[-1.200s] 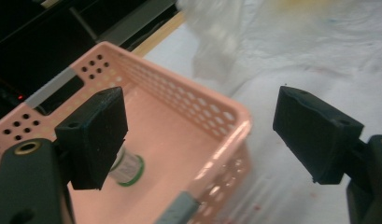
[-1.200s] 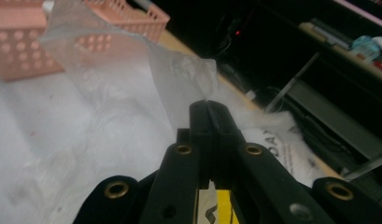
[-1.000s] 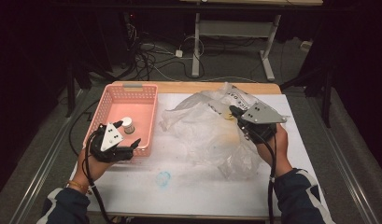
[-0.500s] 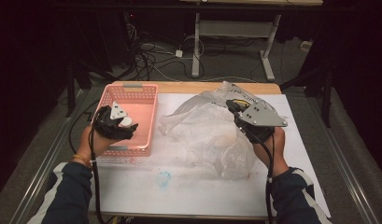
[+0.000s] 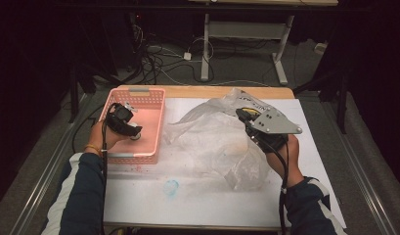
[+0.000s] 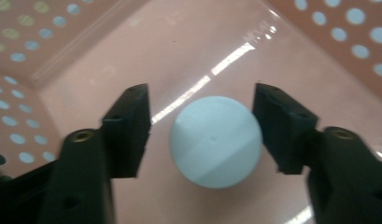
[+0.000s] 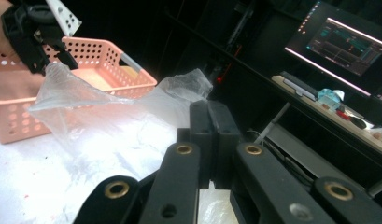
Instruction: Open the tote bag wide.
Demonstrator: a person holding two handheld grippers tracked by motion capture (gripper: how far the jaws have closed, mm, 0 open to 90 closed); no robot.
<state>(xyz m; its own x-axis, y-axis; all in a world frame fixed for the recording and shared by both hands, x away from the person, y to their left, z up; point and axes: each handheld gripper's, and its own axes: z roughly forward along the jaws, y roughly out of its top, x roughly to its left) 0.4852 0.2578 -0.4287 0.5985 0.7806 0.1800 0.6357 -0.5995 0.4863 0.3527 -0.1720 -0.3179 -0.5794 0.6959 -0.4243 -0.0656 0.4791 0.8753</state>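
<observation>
My left gripper reaches down into the pink perforated basket at the table's left. In the left gripper view its jaws straddle a white ball lying on the basket floor. The jaws have just been closing, and a gap still shows beside the left pad. My right gripper is at the right, its jaws pressed together on an edge of the crumpled clear plastic bag, which rises behind them. The right gripper view also shows the basket and the left gripper.
The white table cover carries a blue smudge near the front. Cables and a desk frame lie on the floor beyond the table. A lit monitor stands off to the side.
My left gripper moved from the basket's near edge farther in and down, and its jaws narrowed around the white ball. The right gripper and bag stayed nearly still.
</observation>
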